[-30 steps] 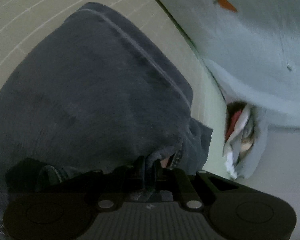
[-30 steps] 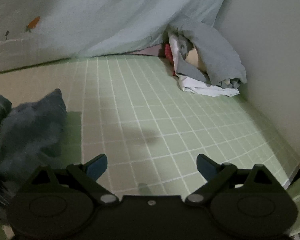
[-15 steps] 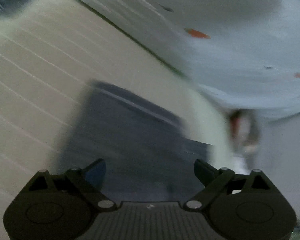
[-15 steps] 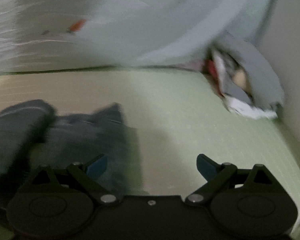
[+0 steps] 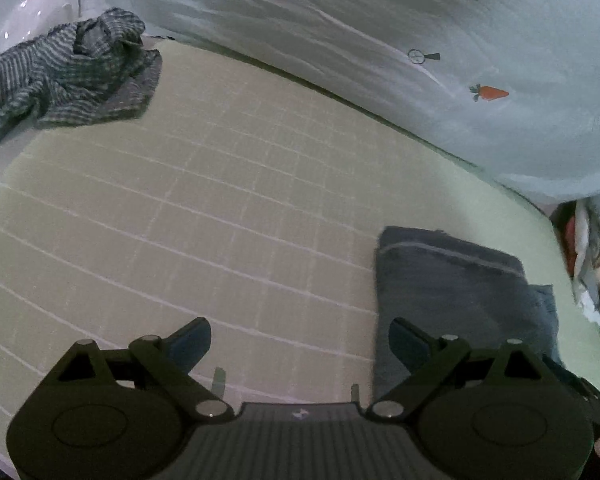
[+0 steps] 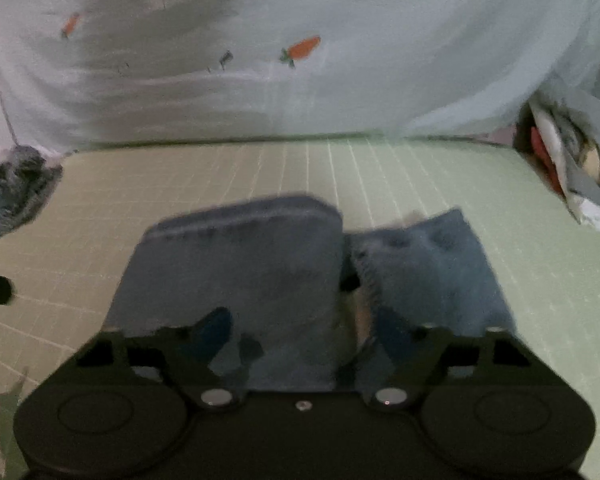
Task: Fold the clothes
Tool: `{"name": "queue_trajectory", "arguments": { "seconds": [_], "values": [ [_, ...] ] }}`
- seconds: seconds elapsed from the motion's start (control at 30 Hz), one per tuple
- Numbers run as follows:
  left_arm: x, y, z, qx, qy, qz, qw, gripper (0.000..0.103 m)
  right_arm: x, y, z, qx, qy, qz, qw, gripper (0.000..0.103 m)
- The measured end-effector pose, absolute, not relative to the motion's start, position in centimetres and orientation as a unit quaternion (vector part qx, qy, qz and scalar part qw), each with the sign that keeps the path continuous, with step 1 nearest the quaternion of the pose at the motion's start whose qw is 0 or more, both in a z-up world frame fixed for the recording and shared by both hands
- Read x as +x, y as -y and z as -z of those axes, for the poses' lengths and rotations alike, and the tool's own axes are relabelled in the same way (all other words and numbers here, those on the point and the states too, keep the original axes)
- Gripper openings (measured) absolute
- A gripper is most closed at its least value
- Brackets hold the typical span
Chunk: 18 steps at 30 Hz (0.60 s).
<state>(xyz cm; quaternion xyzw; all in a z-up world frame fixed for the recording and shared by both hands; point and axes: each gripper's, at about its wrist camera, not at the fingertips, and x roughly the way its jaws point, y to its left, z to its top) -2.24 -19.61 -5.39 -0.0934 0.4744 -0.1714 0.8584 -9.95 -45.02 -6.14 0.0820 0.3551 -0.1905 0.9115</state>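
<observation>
Left wrist view. The left gripper (image 5: 300,344) hangs over a pale green mat with a white grid (image 5: 204,208); its two dark fingers with blue pads (image 5: 190,340) stand wide apart and nothing lies between them. The folded dark grey-blue garment with a lighter seam along its far edge (image 5: 452,280) lies flat on the mat to the right, partly behind the right-hand finger and apart from both pads. A crumpled grey-and-white striped cloth (image 5: 68,76) lies at the far left corner of the mat, well apart from the folded garment. A pale blue sheet printed with small orange carrots (image 5: 420,60) hangs along the far edge of the mat. At the right edge a heap of mixed clothes in grey, white and red (image 5: 588,264) shows in part.

Right wrist view (blurred). The right gripper (image 6: 302,330) is directly over the folded garment (image 6: 244,264), and its jaws are closing with the cloth between them; whether the pads already press on the fabric cannot be told through the blur. The garment lies mid-mat in two parts, a darker folded panel on the left and a lighter blue denim-like flap (image 6: 432,264) touching it on the right. The carrot sheet (image 6: 300,72) fills the background, the heap of mixed clothes (image 6: 568,160) sits in the far right corner, and the striped cloth (image 6: 16,188) lies at the left edge.
</observation>
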Motion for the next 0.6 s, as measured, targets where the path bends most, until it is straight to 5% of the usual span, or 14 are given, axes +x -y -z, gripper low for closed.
{"name": "queue_trajectory", "arguments": {
  "seconds": [0.13, 0.6],
  "values": [
    [-1.9, 18.1, 5.5, -0.087, -0.482, 0.176, 0.854, 0.095, -10.1, 45.2, 6.3, 0.110, -0.347, 0.208, 0.908, 0.008],
    [-4.3, 24.8, 3.5, -0.033, -0.447, 0.290, 0.846, 0.096, -14.8, 48.7, -2.5, 0.091, -0.219, 0.212, 0.948, 0.007]
  ]
}}
